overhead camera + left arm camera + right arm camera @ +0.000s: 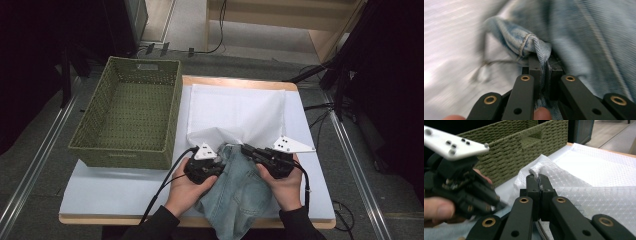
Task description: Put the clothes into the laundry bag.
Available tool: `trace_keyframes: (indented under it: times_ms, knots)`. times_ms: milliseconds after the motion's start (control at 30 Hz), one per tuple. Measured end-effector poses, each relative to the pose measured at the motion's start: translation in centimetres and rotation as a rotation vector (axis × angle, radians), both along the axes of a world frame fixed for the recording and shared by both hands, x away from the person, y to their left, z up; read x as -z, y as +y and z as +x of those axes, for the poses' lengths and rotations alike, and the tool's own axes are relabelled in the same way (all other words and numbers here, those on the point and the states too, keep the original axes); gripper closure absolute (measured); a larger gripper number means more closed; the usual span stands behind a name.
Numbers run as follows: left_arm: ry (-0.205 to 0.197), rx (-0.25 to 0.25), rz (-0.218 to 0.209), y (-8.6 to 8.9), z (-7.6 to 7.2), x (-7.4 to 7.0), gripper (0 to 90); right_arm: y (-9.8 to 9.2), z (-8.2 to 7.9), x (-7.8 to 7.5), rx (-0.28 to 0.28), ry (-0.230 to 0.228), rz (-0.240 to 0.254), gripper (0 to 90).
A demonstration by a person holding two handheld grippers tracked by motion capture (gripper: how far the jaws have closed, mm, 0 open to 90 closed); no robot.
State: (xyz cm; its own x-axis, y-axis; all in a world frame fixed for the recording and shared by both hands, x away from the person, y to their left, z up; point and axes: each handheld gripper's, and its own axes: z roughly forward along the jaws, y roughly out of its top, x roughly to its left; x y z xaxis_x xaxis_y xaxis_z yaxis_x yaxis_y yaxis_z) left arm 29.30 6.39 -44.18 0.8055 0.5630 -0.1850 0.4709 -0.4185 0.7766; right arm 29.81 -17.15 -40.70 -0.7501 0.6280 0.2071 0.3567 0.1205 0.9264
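Note:
Light blue jeans (240, 195) lie crumpled at the table's near edge, partly hanging over it. My left gripper (221, 156) is shut on a folded denim hem (534, 43), which is pinched between its jaws (545, 61). A white mesh cloth (235, 112) is spread behind the jeans. My right gripper (245, 148) is shut on a raised fold of this mesh cloth (541, 167), with the fold rising between its closed jaws (539, 180). The two grippers sit close together, their tips pointing towards each other.
A deep green woven basket (122, 150) stands on the left half of the table, right beside the mesh cloth (524, 142). A pale sheet (100, 200) covers the wooden table. Dark stands and cables (340, 85) surround the table.

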Motion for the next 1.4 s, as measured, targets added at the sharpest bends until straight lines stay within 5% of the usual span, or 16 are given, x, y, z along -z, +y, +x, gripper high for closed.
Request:
trace_keyframes:
  times_ms: [233,300,367,433,500,600,667,767,833,1000,1100,1133,1200,1267,1300,1400]
  knots:
    - [-0.046,0.074,0.053,-1.9,0.8,-0.5,84.9,0.2,-0.5,-0.8,-0.044,-0.038,0.042,90.0]
    - [-0.014,0.021,0.079,-2.0,1.7,-0.6,84.8,0.1,-0.6,-1.0,-0.059,-0.049,0.050,90.0]
    - [0.004,-0.095,0.075,-1.3,2.6,-0.7,84.6,-0.1,-0.7,-1.1,-0.058,-0.057,0.047,90.0]
    - [0.037,-0.193,0.037,0.1,3.5,-0.5,84.2,-0.3,-0.7,-1.0,-0.049,-0.045,0.037,90.0]
    - [0.063,-0.205,0.006,1.0,3.6,-0.2,77.3,-0.8,-0.5,-0.7,-0.019,-0.036,0.007,90.0]
    - [0.067,-0.163,-0.022,2.2,2.8,-0.9,56.6,-1.6,-0.3,-0.1,-0.001,-0.007,0.004,90.0]
    - [0.053,-0.114,-0.089,3.1,1.8,-2.5,45.3,-1.9,-0.2,0.3,0.013,0.006,-0.001,90.0]
    - [0.023,-0.094,-0.169,3.6,0.6,-4.4,38.0,-2.1,-0.1,0.4,0.020,0.007,-0.011,90.0]
    - [0.062,-0.045,-0.211,2.9,0.0,-4.8,36.1,-2.1,-0.1,0.3,0.023,0.004,-0.023,90.0]
    - [0.103,0.020,-0.059,-1.3,-1.2,-2.9,22.3,-2.1,-0.3,0.2,0.016,0.009,-0.023,90.0]
    - [0.097,0.020,0.129,-3.9,-1.4,-0.5,18.2,-2.1,-0.4,0.1,0.013,0.007,-0.019,90.0]
    - [0.103,0.021,0.162,-4.4,-1.3,0.2,16.6,-2.2,-0.5,0.1,0.010,0.005,-0.020,90.0]
    - [0.107,0.020,0.186,-4.6,-1.0,1.2,24.3,-2.3,-0.5,0.1,0.011,0.009,-0.015,90.0]
    - [0.101,0.016,0.141,-4.1,-0.9,1.0,55.9,-2.5,-0.5,0.0,0.012,0.010,-0.011,90.0]
    - [0.107,0.024,0.123,-3.8,-0.8,0.7,65.0,-2.6,-0.6,-0.1,0.012,0.008,-0.010,90.0]
    - [0.080,0.013,0.093,-3.4,-1.0,-0.4,75.2,-2.7,-0.7,-0.4,0.012,0.007,0.000,90.0]
